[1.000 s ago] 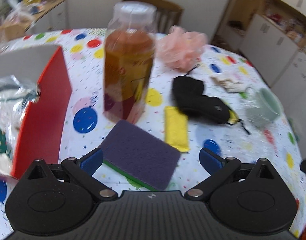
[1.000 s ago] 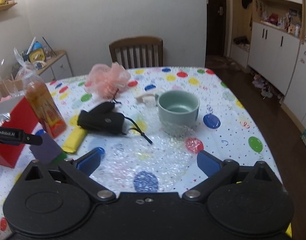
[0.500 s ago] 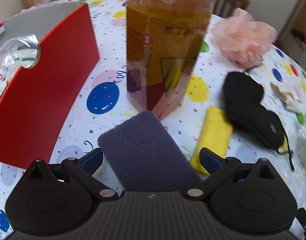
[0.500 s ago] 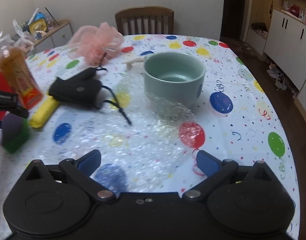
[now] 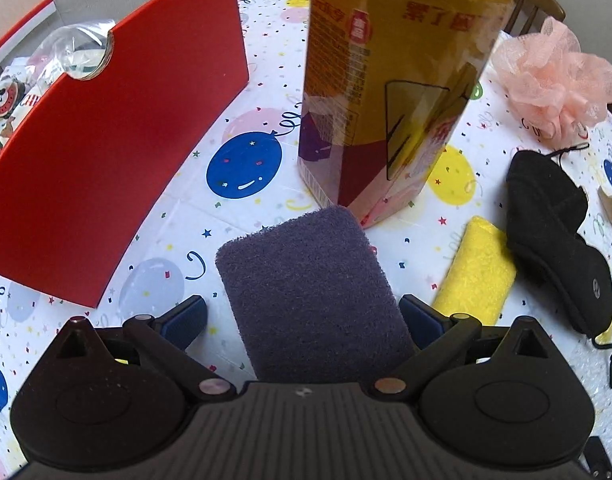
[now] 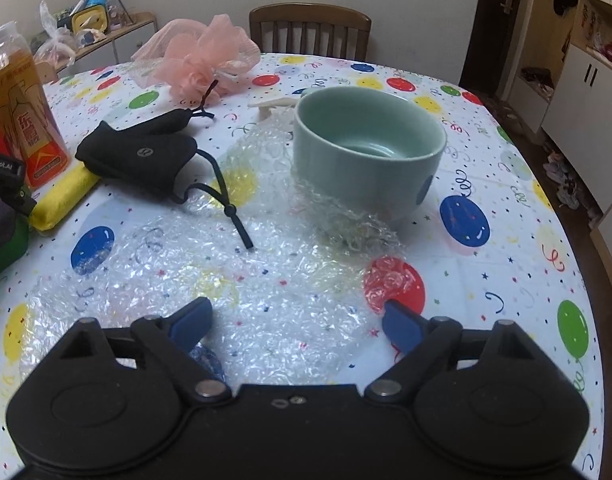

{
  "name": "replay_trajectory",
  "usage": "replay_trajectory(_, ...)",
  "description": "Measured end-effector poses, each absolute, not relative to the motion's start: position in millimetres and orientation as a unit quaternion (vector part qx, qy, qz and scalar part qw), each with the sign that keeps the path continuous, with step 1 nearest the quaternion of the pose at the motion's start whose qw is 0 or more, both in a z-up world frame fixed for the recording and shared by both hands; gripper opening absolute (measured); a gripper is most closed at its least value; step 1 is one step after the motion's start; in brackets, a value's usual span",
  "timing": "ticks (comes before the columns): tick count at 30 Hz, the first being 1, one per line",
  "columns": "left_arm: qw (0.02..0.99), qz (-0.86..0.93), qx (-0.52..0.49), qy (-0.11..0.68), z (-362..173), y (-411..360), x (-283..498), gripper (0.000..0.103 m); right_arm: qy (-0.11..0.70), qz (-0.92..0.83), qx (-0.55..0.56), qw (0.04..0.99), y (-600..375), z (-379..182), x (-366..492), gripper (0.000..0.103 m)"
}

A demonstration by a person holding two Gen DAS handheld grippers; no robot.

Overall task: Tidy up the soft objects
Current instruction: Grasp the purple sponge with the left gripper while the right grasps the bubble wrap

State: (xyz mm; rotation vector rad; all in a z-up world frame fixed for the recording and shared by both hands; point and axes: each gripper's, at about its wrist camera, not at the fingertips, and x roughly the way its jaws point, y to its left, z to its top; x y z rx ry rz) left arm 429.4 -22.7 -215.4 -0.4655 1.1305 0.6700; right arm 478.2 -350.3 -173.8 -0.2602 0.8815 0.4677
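Purple, coarse-fibred scouring sponge (image 5: 309, 288) with a green underlayer, lying flat on the balloon-print tablecloth (image 5: 242, 168), long axis running away from the left wrist camera and tipped slightly leftward, far short end just short of the foot of the tall clear bottle of amber drink (image 5: 385, 92). Left of it, standing on edge, a red cardboard box (image 5: 118, 136) with a crinkled clear bag inside. Right of it, well apart, a yellow rectangular sponge cloth (image 5: 477, 276), long axis roughly parallel to the purple one; further right, overlapping the yellow edge, a black fabric pouch (image 5: 553, 232) with a drawstring; beyond, a pink mesh bath pouf (image 5: 557, 76).

Left gripper (image 5: 304, 316) spread wide, one blue pad on either side of the purple sponge: left pad clear of it with tablecloth showing between, right pad close against the sponge's edge, contact uncertain. No squeeze visible on the sponge.

In the right wrist view, from the left: the same sponge at the frame edge, the yellow cloth, the black pouch, then a sheet of clear bubble wrap (image 6: 242, 280) spread flat and running up against a pale green ceramic bowl (image 6: 369, 148). Right gripper (image 6: 296, 316) standing wide though lately narrowing a little, pads above the near part of the bubble wrap, nothing pinched.
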Motion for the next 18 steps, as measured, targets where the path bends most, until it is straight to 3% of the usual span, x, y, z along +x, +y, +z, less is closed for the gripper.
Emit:
replay_trajectory(3, 0.767, 0.31, -0.205, 0.523, -216.0, -25.9, 431.6, 0.099, 0.417, 0.225, -0.13, 0.871, -348.9, -173.3, 475.8, 0.086)
replay_trajectory(7, 0.774, 0.304, -0.198, 0.519, -212.6, -30.9, 432.8, 0.085, 0.42, 0.236, -0.118, 0.868, -349.8, -170.2, 473.7, 0.072)
replay_trajectory(18, 0.794, 0.268, -0.181, 0.514, -208.3, -32.8, 422.8, 0.083, 0.424, 0.24, -0.116, 0.866, -347.5, -163.1, 460.0, 0.013)
